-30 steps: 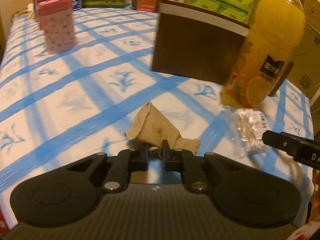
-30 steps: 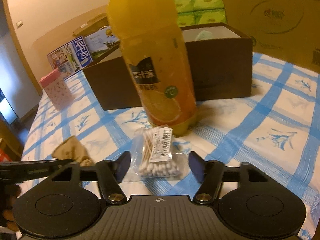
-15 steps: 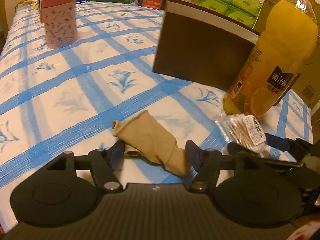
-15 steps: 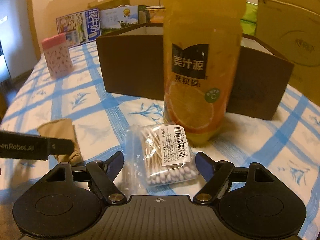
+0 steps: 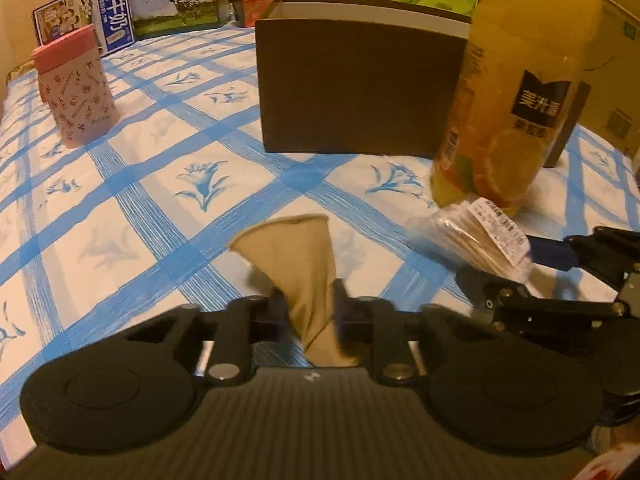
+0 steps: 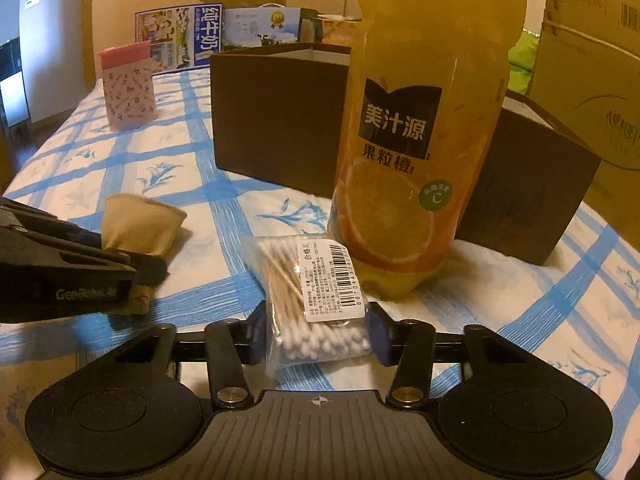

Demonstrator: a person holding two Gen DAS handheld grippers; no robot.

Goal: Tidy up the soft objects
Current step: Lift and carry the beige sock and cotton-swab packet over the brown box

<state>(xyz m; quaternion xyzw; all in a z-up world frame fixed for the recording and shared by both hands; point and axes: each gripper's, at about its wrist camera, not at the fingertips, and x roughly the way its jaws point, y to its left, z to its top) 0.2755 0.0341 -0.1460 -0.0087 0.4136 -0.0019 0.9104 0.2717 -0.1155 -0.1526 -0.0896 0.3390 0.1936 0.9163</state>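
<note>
Since half a second ago, the left gripper (image 5: 307, 307) is closing on the crumpled beige fabric sock (image 5: 298, 256); the right gripper (image 6: 318, 332) is closing around the clear plastic bag of cotton swabs (image 6: 308, 296). Both pickups appear underway.

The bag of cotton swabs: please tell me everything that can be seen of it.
The bag of cotton swabs is a small clear plastic pouch packed with wooden-stemmed swabs, white tips toward the camera. A white barcode label covers its right half. It lies on the blue-checked tablecloth just in front of the orange juice bottle. The right gripper straddles its near end, jaws closing, pads against both sides; the plastic looks slightly bunched there.
</note>
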